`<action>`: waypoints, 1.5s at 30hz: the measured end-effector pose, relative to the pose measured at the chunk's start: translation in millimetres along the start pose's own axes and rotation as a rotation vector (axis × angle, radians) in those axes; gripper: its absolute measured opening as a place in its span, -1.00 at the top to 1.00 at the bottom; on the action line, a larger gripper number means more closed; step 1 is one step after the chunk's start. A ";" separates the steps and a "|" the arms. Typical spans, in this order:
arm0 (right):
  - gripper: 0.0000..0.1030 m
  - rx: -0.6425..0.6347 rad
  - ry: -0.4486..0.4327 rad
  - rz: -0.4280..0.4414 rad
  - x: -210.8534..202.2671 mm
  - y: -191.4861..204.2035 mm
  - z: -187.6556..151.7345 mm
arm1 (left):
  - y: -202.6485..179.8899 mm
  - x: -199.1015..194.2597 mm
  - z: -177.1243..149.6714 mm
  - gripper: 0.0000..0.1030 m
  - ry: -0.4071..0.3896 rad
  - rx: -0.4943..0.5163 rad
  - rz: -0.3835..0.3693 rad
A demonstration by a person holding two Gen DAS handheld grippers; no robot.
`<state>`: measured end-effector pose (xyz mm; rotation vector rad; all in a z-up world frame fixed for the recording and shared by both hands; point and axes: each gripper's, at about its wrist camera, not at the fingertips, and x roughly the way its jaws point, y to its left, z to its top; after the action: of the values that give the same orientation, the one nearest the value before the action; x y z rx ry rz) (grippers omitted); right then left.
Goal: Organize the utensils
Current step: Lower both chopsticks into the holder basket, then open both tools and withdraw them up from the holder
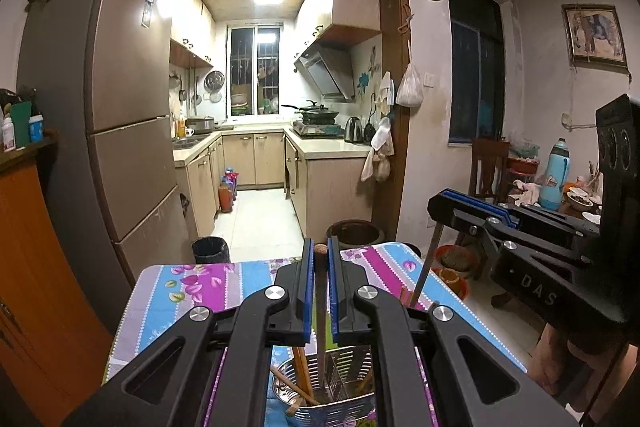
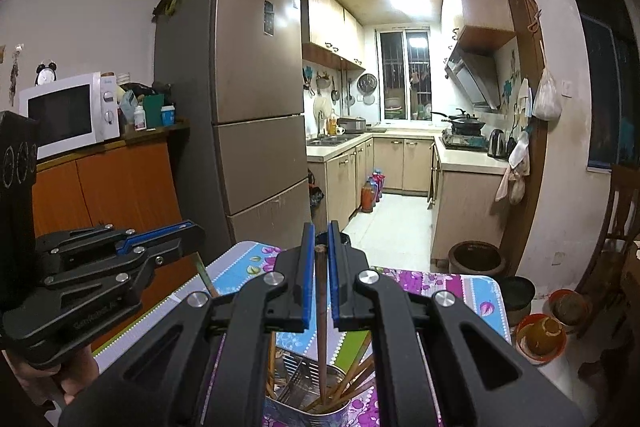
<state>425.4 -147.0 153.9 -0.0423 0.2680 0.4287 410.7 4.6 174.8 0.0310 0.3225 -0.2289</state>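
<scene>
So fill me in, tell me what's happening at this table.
A person is sorting utensils with a handheld gripper in each hand. The left gripper holds a brown chopstick upright between its jaws, lower end in the metal utensil holder on the floral tablecloth. The right gripper holds another chopstick the same way over the same holder, which already contains several chopsticks. Both look about to be dropped in.

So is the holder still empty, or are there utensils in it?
Not empty. The metal holder has several wooden chopsticks leaning in it, and the chopstick between the right gripper fingers reaches down inside.
</scene>
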 end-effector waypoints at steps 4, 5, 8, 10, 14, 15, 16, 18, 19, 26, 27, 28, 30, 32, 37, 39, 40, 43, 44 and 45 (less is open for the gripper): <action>0.90 0.004 0.015 -0.006 7.1 0.0 -1.8 | 6.3 9.8 -1.9 0.85 0.018 -0.002 0.003; 0.90 0.003 0.020 -0.008 9.0 0.1 -2.4 | 7.4 12.5 -0.5 0.85 0.022 -0.003 0.004; 0.90 0.002 0.028 -0.009 12.8 1.4 -3.2 | 8.8 18.8 -1.5 0.85 0.035 -0.004 0.007; 0.90 0.000 0.033 -0.012 15.0 1.2 -3.9 | 8.6 21.6 -2.7 0.85 0.044 0.001 0.008; 0.84 -0.003 0.035 -0.023 17.1 0.0 -2.5 | 9.2 27.7 -2.1 0.77 0.053 -0.002 0.022; 0.79 -0.002 0.033 -0.024 16.6 -0.6 -1.9 | 11.5 28.5 -2.2 0.64 0.052 -0.008 0.026; 0.61 -0.001 0.031 -0.025 16.6 -0.2 -1.6 | 13.7 27.7 -2.8 0.56 0.050 -0.013 0.028; 0.32 0.006 0.016 -0.029 13.6 -2.5 -1.2 | 17.8 28.4 -2.0 0.41 0.045 -0.023 0.040; 0.23 0.009 0.011 -0.030 12.2 -3.8 -1.8 | 19.5 27.7 -1.8 0.39 0.044 -0.026 0.043; -0.32 0.019 -0.018 -0.042 7.0 -9.3 -1.8 | 25.2 22.9 -1.0 -0.19 0.017 -0.031 0.085; -0.35 0.018 -0.020 -0.043 6.4 -9.2 -1.9 | 24.9 22.5 -0.9 -0.20 0.016 -0.031 0.086; -0.40 0.018 -0.023 -0.042 5.5 -9.2 -1.7 | 25.3 21.8 -0.9 -0.21 0.014 -0.031 0.089; -0.41 0.015 -0.029 -0.046 2.8 -9.2 -1.8 | 25.5 20.9 -1.0 -0.23 0.014 -0.031 0.092; -0.45 0.013 -0.036 -0.047 -1.5 -9.6 -2.0 | 25.9 18.1 -2.0 -0.24 0.010 -0.034 0.094; -0.77 0.016 -0.078 -0.049 -24.8 -8.1 -8.2 | 29.0 -2.0 -9.2 -0.43 -0.023 -0.042 0.102; -0.86 0.023 -0.100 -0.055 -36.7 -6.9 -13.2 | 29.6 -15.5 -14.3 -0.59 -0.048 -0.041 0.111; -0.89 0.025 -0.115 -0.062 -44.3 -5.6 -16.7 | 29.4 -25.2 -17.6 -0.62 -0.068 -0.037 0.120; -0.89 0.014 -0.144 -0.074 -68.3 2.5 -31.2 | 27.8 -51.6 -25.7 -0.80 -0.122 -0.024 0.145; -0.89 0.007 -0.150 -0.075 -74.9 5.3 -34.9 | 27.3 -61.4 -29.0 -0.83 -0.140 -0.023 0.152; -0.89 0.002 -0.157 -0.077 -80.7 8.1 -38.2 | 26.5 -71.9 -33.0 -0.88 -0.160 -0.024 0.155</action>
<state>342.0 -176.1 138.7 -0.0162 0.1117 0.3532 340.1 48.3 166.2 0.0132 0.1628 -0.0735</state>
